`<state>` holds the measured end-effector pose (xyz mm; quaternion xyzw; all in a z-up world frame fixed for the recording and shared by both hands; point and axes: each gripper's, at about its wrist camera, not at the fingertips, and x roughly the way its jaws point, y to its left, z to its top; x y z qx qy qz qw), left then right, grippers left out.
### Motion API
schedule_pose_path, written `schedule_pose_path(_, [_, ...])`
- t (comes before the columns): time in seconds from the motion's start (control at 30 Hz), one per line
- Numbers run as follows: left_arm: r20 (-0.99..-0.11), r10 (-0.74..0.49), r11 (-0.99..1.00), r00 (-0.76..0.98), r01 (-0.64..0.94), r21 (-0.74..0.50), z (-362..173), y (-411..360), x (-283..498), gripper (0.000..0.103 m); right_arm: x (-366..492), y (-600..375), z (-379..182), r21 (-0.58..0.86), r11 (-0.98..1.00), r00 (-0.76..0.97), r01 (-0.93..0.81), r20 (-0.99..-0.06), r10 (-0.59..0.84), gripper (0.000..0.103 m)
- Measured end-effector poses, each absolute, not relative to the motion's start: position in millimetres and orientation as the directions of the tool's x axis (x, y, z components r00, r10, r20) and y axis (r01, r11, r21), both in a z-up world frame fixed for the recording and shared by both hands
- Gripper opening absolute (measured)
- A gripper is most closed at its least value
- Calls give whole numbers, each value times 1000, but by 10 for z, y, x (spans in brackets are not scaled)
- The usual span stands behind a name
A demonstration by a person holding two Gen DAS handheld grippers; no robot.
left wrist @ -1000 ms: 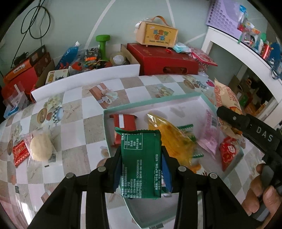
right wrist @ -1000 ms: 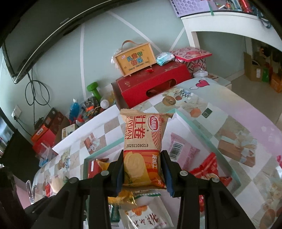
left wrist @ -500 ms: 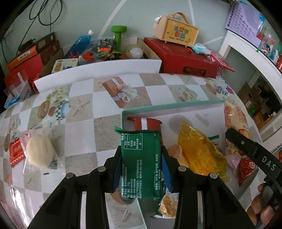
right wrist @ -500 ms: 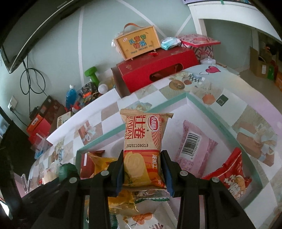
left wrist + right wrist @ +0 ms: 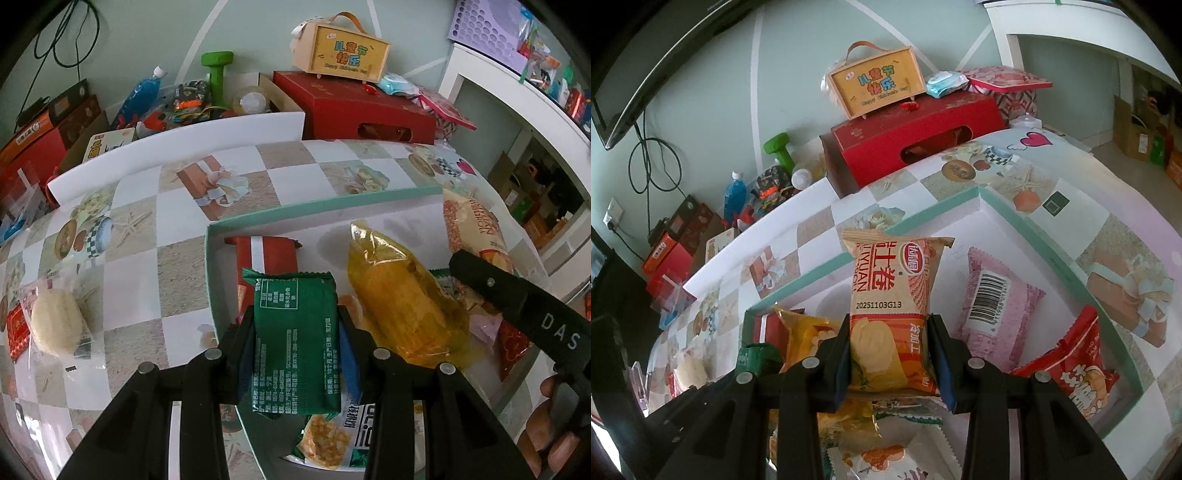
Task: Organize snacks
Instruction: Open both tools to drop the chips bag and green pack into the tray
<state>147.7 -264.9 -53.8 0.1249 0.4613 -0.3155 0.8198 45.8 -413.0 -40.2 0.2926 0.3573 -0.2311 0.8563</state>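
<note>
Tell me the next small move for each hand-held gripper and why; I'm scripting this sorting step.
Probably lower both a little further and open them. The left hand-held gripper grips the green packet over the tray's left part; the right hand-held gripper grips the orange packet over its middle. Both packets hang above snacks already inside.

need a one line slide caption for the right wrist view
Right gripper shut on an orange snack packet, held above a teal-rimmed tray of assorted snacks.
</note>
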Motion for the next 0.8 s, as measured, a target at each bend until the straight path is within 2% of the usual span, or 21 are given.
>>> schedule_pose_path(0.13, [-840,-398,771,370,631,-88,-524,-2652,1488,41,469,-4128,-412,318,723,623,614,-757,-197,42])
schedule_pose_path(0.23, [-838,-398,771,374,631,-85,-492,-2644,1485,45,462,-4141,-403,317,716,618,622,-761,-199,42])
schedule_pose_path(0.3, [-838,-391,773,381,630,-74,-474,-2644,1483,51,461,-4141,-386,309,717,613,625,-763,-205,42])
schedule_pose_path(0.53, [-839,-396,782,374,616,-95,-351,-2575,1507,53,448,-4093,-244,292,731,625,616,-747,-228,42])
schedule_pose_path(0.63, [-827,-408,780,386,618,-96,-232,-2559,1481,62,439,-4069,-164,280,740,630,612,-738,-242,42])
schedule_pose_path(0.8, [-813,-416,780,408,619,-89,-67,-2536,1448,62,404,-4043,-42,277,745,644,606,-721,-255,42])
